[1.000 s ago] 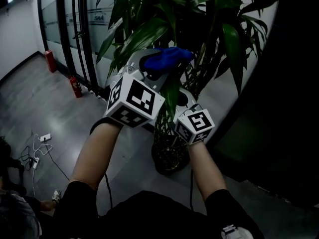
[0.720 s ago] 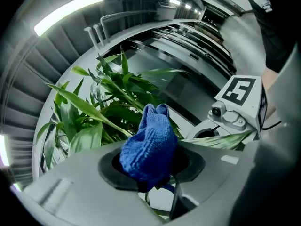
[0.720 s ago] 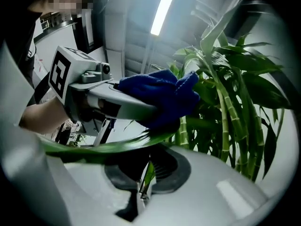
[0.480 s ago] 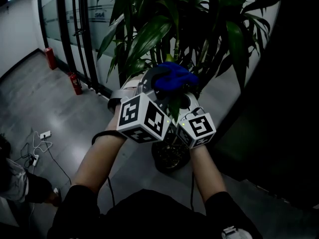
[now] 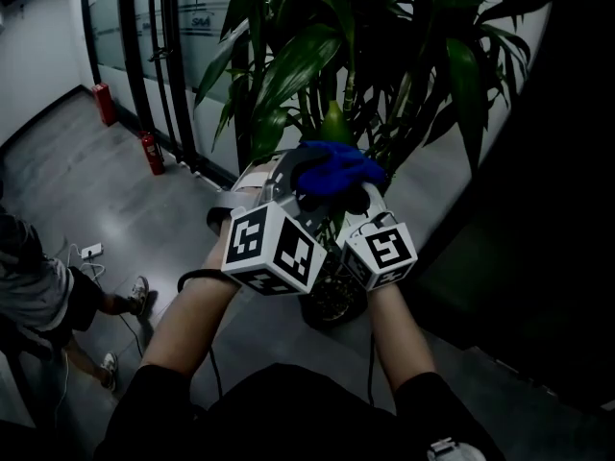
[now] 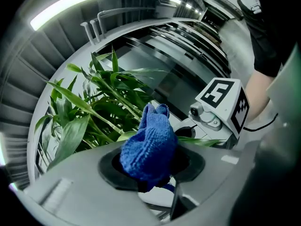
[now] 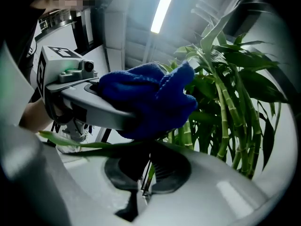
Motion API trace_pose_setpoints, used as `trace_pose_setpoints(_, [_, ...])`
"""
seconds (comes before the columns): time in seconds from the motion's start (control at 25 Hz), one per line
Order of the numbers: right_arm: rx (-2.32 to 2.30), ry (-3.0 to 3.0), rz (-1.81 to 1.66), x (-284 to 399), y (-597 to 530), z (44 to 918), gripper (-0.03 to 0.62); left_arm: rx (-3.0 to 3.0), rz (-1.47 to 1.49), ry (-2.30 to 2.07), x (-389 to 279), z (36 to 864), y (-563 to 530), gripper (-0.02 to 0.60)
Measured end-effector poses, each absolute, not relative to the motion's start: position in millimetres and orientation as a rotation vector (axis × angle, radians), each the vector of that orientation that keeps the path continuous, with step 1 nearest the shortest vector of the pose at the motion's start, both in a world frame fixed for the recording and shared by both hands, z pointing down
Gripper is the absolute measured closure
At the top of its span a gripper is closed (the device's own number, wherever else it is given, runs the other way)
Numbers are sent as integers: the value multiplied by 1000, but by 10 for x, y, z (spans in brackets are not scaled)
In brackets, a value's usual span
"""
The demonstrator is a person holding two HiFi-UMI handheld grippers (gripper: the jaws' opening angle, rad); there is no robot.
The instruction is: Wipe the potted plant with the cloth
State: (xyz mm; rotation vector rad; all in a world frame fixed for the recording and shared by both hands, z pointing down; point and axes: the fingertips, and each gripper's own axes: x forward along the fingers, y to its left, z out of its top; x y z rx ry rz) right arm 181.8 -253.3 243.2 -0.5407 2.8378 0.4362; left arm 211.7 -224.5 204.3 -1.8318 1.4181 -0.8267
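Note:
The potted plant (image 5: 336, 56) has long green leaves and bamboo-like stems (image 7: 221, 121); its dark pot (image 5: 332, 301) stands on the grey floor. My left gripper (image 5: 327, 182) is shut on a bunched blue cloth (image 6: 149, 142), which rests on a narrow leaf (image 7: 89, 147) low in the foliage. That same leaf runs into my right gripper (image 7: 143, 173), whose jaws are shut on it just below the cloth (image 7: 150, 100). Both grippers are close together, the right gripper (image 5: 363, 200) to the right of the cloth (image 5: 336, 166).
Two red fire extinguishers (image 5: 154, 152) (image 5: 103, 104) stand along a glass wall at the back left. A person (image 5: 38, 296) is at the left edge, beside cables and a power strip (image 5: 88, 252) on the floor. A dark wall (image 5: 557, 209) fills the right.
The left gripper with the cloth has slid down and right along the leaf, towards the right gripper. A person has walked into view at the left edge.

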Motion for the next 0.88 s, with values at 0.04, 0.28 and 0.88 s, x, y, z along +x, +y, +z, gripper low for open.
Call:
trace_pose_setpoints(0.04, [-538, 2841, 426, 1819, -2516, 2442, 591, -1834, -829, 1418, 2125, 2061, -2221, 426])
trace_pose_setpoints(0.28, [-556, 2849, 415, 1875, -2459, 2530, 591, -1853, -843, 1408, 2178, 2193, -2096, 426])
trace_pose_setpoints(0.88, [-581, 2878, 359, 2080, -2417, 2753, 591, -1945, -849, 1411, 2325, 2456, -1947, 426])
